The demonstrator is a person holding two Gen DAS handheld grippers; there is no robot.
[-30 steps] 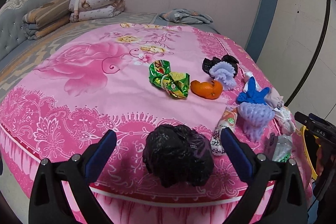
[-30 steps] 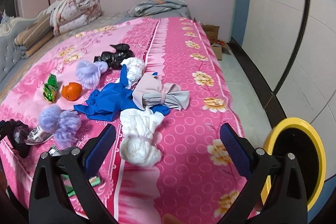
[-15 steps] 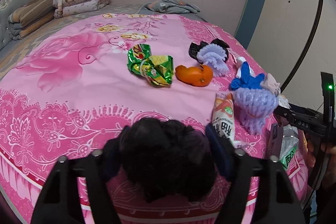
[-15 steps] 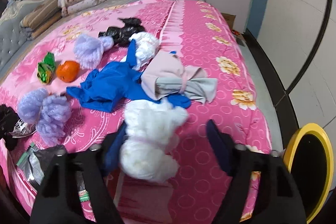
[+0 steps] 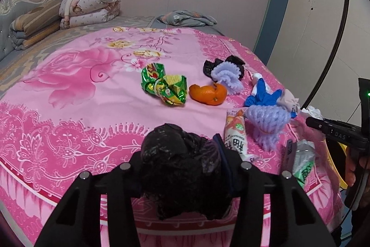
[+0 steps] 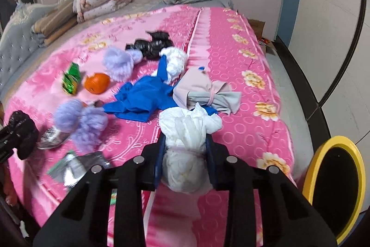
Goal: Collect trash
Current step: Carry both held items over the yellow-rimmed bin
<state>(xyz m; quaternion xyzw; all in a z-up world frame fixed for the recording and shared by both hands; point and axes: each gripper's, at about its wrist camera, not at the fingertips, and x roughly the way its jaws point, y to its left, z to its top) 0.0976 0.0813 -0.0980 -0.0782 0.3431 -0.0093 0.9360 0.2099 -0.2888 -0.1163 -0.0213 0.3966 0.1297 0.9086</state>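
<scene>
My left gripper (image 5: pixel 182 168) is shut on a crumpled black plastic bag (image 5: pixel 180 166) at the near edge of the pink bed (image 5: pixel 69 89). My right gripper (image 6: pixel 185 161) is shut on a tied white bag (image 6: pixel 185 142) near the bed's right side. A yellow-rimmed bin (image 6: pixel 333 179) stands on the floor to the right of the bed. Loose trash lies on the bed: a green wrapper (image 5: pixel 166 87), an orange peel (image 5: pixel 208 94), purple foam nets (image 5: pixel 266 124), a snack packet (image 5: pixel 235 133), a blue rag (image 6: pixel 143 98), a pink-grey bundle (image 6: pixel 201 92), another black bag (image 6: pixel 150 45).
Folded quilts (image 5: pixel 87 6) are stacked at the head of the bed. A grey cloth (image 5: pixel 187 17) lies at the far edge. A cardboard box (image 6: pixel 259 27) sits on the floor beside the wall. A silver-green wrapper (image 6: pixel 74 166) lies at the bed's near corner.
Both grippers went from open to shut. The left closed on the black bag and the right closed on the white bag, and both bags look lifted slightly.
</scene>
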